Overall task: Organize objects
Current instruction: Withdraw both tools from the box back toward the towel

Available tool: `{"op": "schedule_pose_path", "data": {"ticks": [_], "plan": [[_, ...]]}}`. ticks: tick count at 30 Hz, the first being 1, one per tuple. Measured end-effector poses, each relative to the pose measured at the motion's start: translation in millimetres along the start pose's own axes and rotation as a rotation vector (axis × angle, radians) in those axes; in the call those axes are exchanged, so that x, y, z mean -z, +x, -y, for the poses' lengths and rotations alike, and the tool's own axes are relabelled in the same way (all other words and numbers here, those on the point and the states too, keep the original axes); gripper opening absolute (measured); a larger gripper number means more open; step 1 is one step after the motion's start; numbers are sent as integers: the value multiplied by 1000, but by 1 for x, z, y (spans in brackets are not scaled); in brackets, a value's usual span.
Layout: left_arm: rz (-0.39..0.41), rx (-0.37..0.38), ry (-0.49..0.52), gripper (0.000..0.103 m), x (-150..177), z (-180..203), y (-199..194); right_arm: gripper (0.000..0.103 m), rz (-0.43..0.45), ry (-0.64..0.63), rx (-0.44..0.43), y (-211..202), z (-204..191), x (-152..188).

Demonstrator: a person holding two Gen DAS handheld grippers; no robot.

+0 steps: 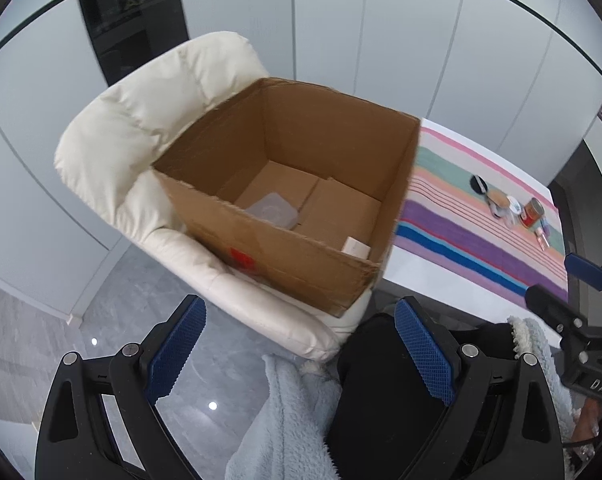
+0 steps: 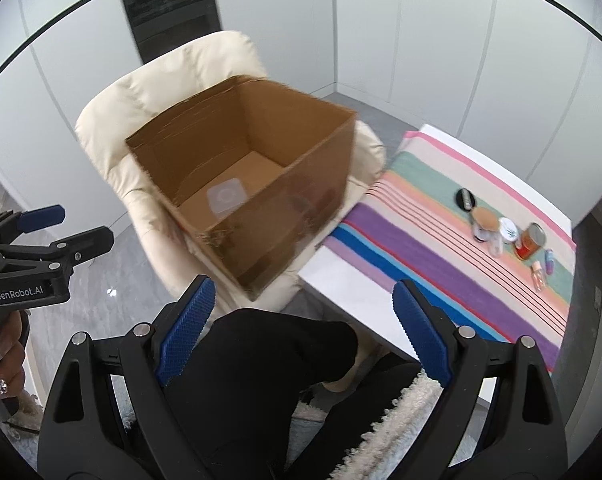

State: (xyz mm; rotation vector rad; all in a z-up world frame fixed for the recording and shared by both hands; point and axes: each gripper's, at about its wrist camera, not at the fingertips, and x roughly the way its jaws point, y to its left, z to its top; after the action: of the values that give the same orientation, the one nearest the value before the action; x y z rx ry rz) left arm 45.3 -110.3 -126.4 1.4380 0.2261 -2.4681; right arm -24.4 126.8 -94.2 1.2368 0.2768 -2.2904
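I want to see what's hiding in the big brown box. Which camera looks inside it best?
The left wrist view. It looks down into the cardboard box and shows most of the floor, with a clear plastic lid and a small white box. The right wrist view shows only the lid; the near wall hides the rest.

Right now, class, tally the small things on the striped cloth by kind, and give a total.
Black round case: 1
Jars: 2, one cork-lidded, one white-lidded
Red can: 1
Small bottles: 2, one purple, one pink
Total: 6
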Motion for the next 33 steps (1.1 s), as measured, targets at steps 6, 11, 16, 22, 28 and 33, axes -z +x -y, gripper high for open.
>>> {"op": "schedule_pose_path", "data": {"ticks": [6,11,16,22,28,33], "plan": [[6,27,66,96,-5,33,4,92,-1,84,50,-6,37,12],[16,49,192,96,-8,77,6,92,-6,157,93,-13,72,26],[-15,118,281,96,-11,122,14,92,-21,244,142,-18,109,43],[-22,181,361,96,-17,171,18,92,-28,341,200,-28,151,68],[-44,240,417,96,-18,216,21,92,-29,440,252,-42,193,96],[-42,261,464,96,-18,253,22,92,-15,508,294,-55,222,118]]}}
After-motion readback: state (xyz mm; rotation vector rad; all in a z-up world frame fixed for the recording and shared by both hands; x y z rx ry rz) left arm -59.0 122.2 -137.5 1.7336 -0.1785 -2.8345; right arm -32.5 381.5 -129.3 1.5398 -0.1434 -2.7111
